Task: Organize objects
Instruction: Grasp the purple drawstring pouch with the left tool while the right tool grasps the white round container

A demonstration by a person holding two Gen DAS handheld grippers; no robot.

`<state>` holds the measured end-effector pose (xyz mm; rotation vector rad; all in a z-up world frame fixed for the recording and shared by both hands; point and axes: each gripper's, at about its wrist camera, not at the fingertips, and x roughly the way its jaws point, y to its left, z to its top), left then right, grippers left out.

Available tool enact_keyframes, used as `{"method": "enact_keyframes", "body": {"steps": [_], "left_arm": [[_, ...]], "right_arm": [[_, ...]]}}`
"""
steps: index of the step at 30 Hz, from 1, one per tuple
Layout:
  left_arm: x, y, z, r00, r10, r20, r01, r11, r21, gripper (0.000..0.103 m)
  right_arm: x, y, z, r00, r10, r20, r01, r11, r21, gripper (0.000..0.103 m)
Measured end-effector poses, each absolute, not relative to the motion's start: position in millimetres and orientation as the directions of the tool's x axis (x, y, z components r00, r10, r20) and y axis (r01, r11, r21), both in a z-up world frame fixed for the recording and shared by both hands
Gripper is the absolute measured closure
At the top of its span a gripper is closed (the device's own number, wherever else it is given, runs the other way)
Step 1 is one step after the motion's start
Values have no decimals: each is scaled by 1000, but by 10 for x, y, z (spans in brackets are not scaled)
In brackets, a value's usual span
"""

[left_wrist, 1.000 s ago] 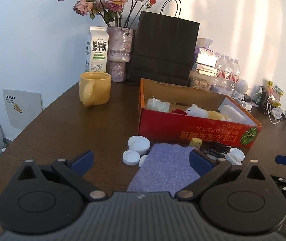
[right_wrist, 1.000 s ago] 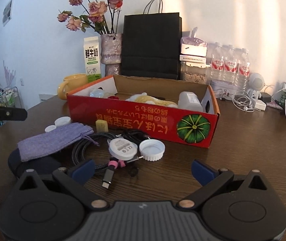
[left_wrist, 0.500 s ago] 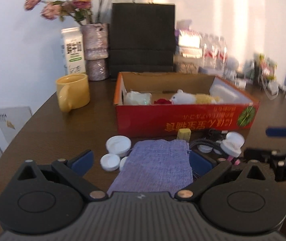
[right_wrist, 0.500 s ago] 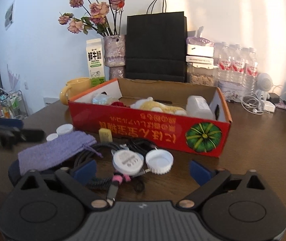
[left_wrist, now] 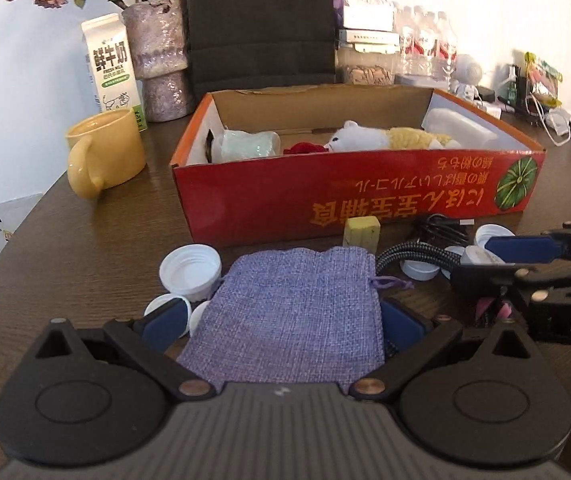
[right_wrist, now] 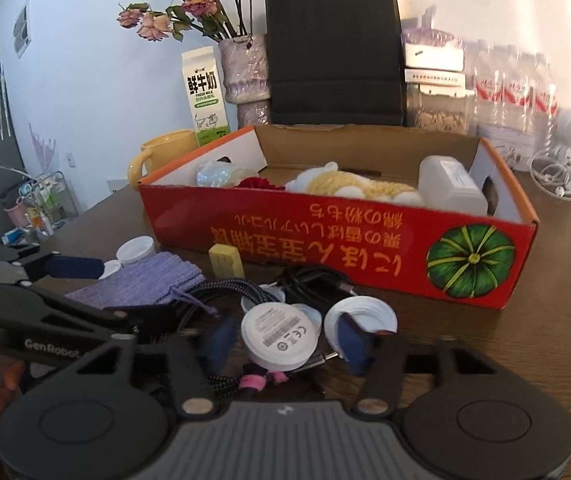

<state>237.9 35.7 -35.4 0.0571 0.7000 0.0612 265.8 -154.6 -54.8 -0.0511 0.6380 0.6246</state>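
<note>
The left gripper [left_wrist: 281, 322] sits low over the table [left_wrist: 85, 248], its jaws spread wide with a purple cloth pouch [left_wrist: 297, 312] lying flat between them. The blue pads flank the pouch's near half, one at each side edge; whether they touch the fabric cannot be told. The pouch's drawstring mouth points toward the red box [left_wrist: 357, 196], which stands just behind it.

The right gripper [right_wrist: 283, 340] has its jaws partly open around a round white charger puck [right_wrist: 279, 336]. The puck lies between the two blue pads, nearer the left one, with a visible gap on the right side, so it is not clamped. A braided cable [right_wrist: 221, 292] runs from under the puck toward the pouch, and a pink cable tie [right_wrist: 259, 380] shows just below the puck.

In front of the red box, a small yellow block [right_wrist: 226, 262] stands upright almost against the box wall. White bottle caps [left_wrist: 190, 270] lie left of the pouch, and another white cap [right_wrist: 365, 312] rests just right of the puck, partly behind the right pad.

Inside the red box are a plush toy [left_wrist: 385, 140], a clear plastic cup on its side [left_wrist: 245, 146], something red and a white plastic container [right_wrist: 451, 184]. Left of the box stands a yellow mug [left_wrist: 103, 152], with a milk carton [left_wrist: 111, 64] behind it.
</note>
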Motion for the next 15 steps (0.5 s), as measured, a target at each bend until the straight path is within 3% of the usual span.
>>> {"method": "enact_keyframes", "body": {"steps": [3,15], "left_arm": [[2393,298,-371,763,88,-640,-23,994,109,0],[2410,326,-367,758,73,-648,-14,995,96,0]], "right_arm": [[2631,-1559,-534,627,548,-554,-570,807,153,64],[2544,-1642,-451,692,522,-499,-546,830,112,65]]}}
